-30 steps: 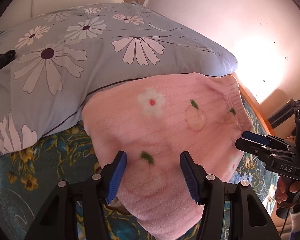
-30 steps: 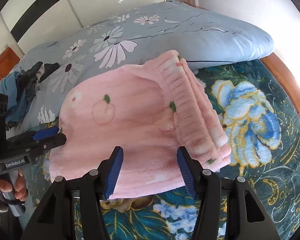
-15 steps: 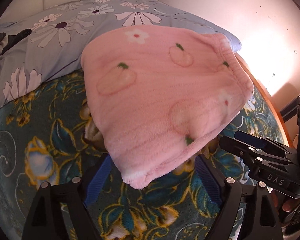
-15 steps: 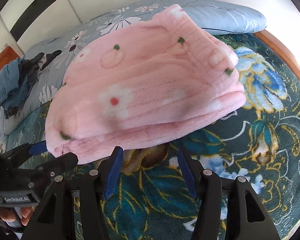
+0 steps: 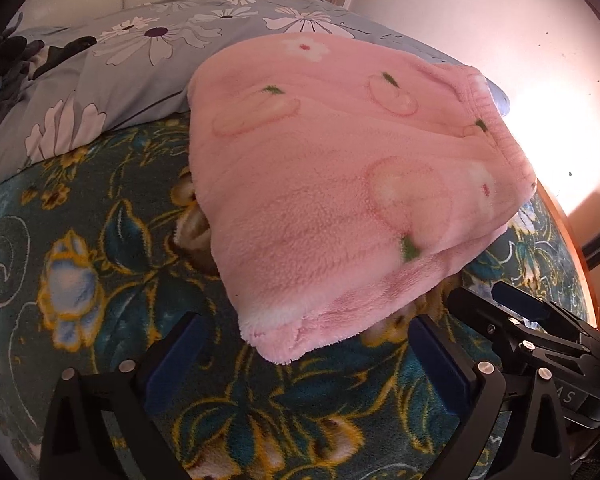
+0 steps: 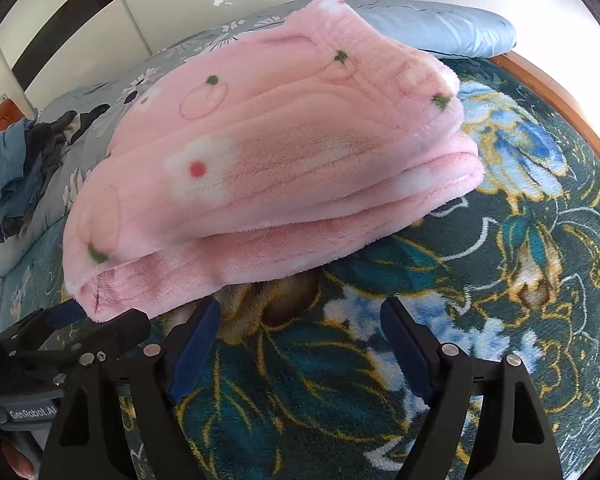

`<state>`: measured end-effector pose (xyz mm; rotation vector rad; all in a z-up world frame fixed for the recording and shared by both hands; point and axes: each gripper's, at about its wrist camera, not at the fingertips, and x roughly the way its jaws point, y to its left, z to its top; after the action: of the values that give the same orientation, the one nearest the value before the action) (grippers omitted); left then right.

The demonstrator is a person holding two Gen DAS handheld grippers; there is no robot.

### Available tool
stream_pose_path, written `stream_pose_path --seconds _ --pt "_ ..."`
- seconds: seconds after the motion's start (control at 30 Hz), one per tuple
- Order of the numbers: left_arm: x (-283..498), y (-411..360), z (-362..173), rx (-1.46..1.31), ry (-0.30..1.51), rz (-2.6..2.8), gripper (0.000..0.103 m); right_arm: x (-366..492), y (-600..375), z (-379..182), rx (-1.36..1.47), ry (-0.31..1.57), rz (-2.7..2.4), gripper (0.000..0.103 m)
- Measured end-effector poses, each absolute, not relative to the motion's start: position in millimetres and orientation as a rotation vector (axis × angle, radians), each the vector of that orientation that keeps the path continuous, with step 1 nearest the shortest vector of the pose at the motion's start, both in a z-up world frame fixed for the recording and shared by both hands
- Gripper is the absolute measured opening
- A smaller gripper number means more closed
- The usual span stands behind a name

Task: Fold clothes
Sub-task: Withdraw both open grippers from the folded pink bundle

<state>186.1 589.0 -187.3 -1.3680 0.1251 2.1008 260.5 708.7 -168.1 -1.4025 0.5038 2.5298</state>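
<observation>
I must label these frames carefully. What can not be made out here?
- Garment type: the pink fleece garment is folded, layers hide its shape, both views.
- Dark clothes pile: small, near the right wrist view's edge, items unclear.
- Holder of the left gripper: cut off below.

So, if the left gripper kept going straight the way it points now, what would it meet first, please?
Probably the near corner of the folded pink garment, which sits just ahead of the open left gripper, though the floral bedspread beneath could come first.

Folded pink garment (image 5: 340, 184) lies before the spread left tongs (image 5: 308, 364).
</observation>
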Motion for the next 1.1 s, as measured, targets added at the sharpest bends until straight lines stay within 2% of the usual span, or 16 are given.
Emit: stream_pose_path --seconds 0.2,0.5,0.67,1.1 --pt "188 592 -201 -1.386 0.152 2.135 0.103 266 713 -172 -1.371 0.504 2.525 0.083" --pt "200 611 -215 -1.358 0.348 2.187 0.103 270 710 -174 -1.318 0.466 2.524 0.086" --pt "201 612 -218 -1.344 0.336 2.202 0.103 271 701 -174 -1.324 0.37 2.519 0.086" --pt "198 612 -221 -1.299 0.327 2.272 0.103 280 701 -170 -1.234 0.441 2.523 0.087"
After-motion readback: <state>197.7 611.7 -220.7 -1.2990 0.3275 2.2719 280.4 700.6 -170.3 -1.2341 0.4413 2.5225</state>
